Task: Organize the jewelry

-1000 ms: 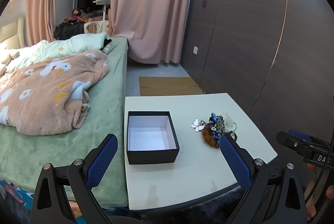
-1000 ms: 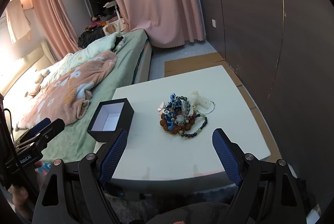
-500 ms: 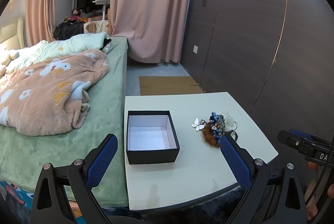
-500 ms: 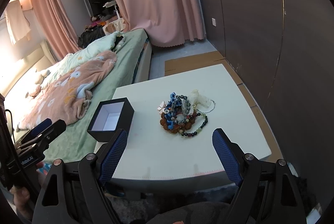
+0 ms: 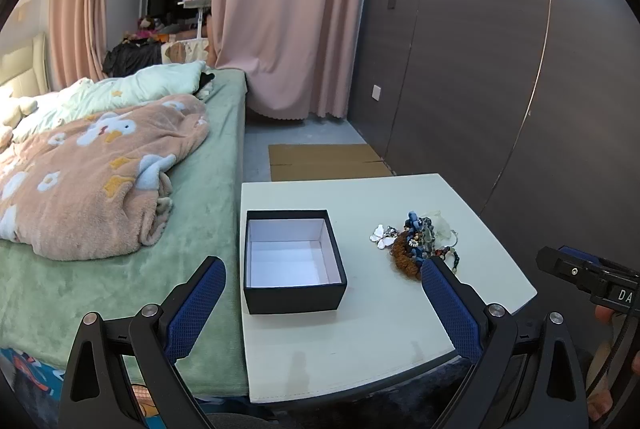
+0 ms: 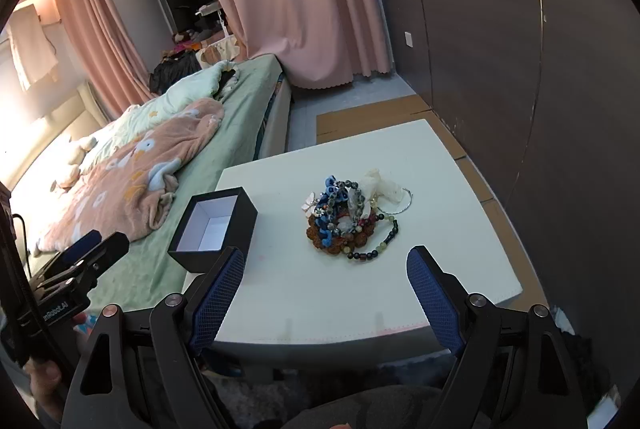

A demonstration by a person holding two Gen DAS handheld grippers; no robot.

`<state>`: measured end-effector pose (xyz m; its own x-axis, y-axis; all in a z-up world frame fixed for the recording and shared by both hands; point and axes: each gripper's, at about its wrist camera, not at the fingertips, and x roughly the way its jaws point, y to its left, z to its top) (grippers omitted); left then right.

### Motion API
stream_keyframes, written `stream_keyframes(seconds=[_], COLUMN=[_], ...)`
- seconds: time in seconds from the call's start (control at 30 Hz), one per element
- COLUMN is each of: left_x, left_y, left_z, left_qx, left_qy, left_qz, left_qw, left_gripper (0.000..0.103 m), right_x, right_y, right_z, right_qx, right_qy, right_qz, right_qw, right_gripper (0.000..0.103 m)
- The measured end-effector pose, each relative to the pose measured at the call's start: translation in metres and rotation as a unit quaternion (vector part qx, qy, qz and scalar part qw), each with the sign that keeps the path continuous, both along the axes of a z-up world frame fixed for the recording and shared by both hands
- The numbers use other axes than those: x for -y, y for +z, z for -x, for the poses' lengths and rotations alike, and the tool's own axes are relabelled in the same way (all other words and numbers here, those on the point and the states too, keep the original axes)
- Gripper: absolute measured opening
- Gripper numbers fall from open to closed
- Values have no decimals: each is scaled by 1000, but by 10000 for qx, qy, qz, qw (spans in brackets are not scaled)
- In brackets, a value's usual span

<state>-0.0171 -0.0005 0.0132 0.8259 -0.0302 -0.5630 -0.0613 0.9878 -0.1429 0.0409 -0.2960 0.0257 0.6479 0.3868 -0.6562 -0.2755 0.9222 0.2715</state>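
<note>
On left gripper (image 6: 86, 253): "nRobot.AI"; right gripper (image 5: 576, 269): "DA".

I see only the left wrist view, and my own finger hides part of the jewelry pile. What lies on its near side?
Observer: A string of dark beads trails from the pile toward the near edge.
Operator: Is the right hand-held gripper open?
Observer: Yes, wide open, empty, and short of the pile.
Operator: Is there anything at the pile's far right?
Observer: A thin silver hoop sticks out there.
</note>
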Motion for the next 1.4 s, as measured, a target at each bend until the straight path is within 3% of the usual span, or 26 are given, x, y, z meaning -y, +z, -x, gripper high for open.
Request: stream_keyframes(seconds=[0.43, 1.0, 1.17, 1.4], left_x=[1, -13, -13, 4], left_y=[-2, -28, -31, -26], left_z=[-2, -24, -47, -67], left_qx=[-27, -294, -584, -568], left_qy=[6, 91, -179, -499], left_qz=[-10, 158, 504, 433], left_qw=[10000, 9994, 9969, 9962], left_gripper=[98, 98, 98, 98], right_x=[1, 8, 15, 33], right_y=[-1, -22, -30, -28], right_z=[0, -9, -29, -57], right_qx=[-31, -348, -509, -598], right_qy=[-10, -232, -277, -360], right_qz=[-9, -279, -386, -804], right_qw=[10000, 9987, 9976, 9943], right_gripper=[84, 84, 84, 84])
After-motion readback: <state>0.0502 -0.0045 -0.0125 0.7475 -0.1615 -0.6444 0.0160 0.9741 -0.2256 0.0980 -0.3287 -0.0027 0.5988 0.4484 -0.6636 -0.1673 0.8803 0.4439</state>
